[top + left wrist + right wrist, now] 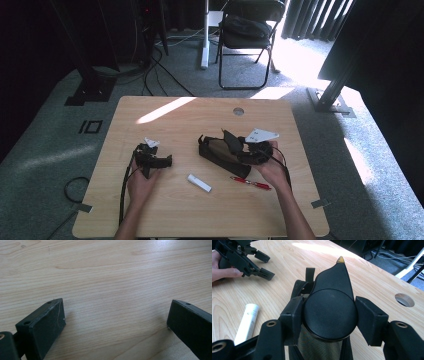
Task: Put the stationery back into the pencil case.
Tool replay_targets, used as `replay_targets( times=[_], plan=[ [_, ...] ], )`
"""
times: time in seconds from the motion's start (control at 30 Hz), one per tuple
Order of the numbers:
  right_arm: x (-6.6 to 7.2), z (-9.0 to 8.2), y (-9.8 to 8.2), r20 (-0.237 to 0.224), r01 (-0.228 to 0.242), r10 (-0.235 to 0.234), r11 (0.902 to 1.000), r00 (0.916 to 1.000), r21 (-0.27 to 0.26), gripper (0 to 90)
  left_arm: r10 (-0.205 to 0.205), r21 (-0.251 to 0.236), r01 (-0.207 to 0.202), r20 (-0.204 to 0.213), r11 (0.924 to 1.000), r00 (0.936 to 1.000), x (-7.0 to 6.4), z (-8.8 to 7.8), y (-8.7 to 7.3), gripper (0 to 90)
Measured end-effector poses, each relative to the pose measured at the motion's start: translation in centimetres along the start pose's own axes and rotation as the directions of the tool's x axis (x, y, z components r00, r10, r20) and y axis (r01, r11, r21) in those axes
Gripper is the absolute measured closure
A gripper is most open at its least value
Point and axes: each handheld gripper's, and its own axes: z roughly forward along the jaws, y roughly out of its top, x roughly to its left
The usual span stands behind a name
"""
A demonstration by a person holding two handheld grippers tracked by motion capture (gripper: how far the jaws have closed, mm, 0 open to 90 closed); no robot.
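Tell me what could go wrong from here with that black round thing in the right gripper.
The right gripper clamps a smooth, rounded black object over the open pouch; on curved sides it might slip out. The white tube and red pen lie close by and could get knocked.

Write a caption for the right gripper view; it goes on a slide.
The right gripper grips a black round-ended object above an open pouch, a white tube beside it.

light wood table (165,210): black case (220,155), white tube (199,183), red pen (250,182) lying on it.
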Motion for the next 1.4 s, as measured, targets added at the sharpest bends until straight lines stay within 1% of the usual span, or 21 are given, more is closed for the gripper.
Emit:
replay_targets(
  times=[0.5, 1.13, 1.4],
  plan=[
    [0.2, 0.5, -0.3, -0.008, -0.005, 0.005, 0.9999, 1.0000, 0.014, 41.8, 0.000, 0.000, 0.000, 0.000, 1.0000, 1.0000, 0.0, 0.0, 0.0, 2.0],
    [0.5, 1.1, -0.5, -0.021, 0.001, -0.001, 0.9997, 0.9998, 0.026, 41.8, 0.000, 0.000, 0.000, 0.000, 1.0000, 1.0000, 0.0, 0.0, 0.0, 2.0],
    [0.6, 1.3, -0.7, -0.025, 0.007, -0.006, 0.9992, 0.9997, 0.040, 41.8, 0.000, -0.001, 0.000, 0.000, 1.0000, 1.0000, 0.0, 0.0, 0.0, 2.0]
  ],
)
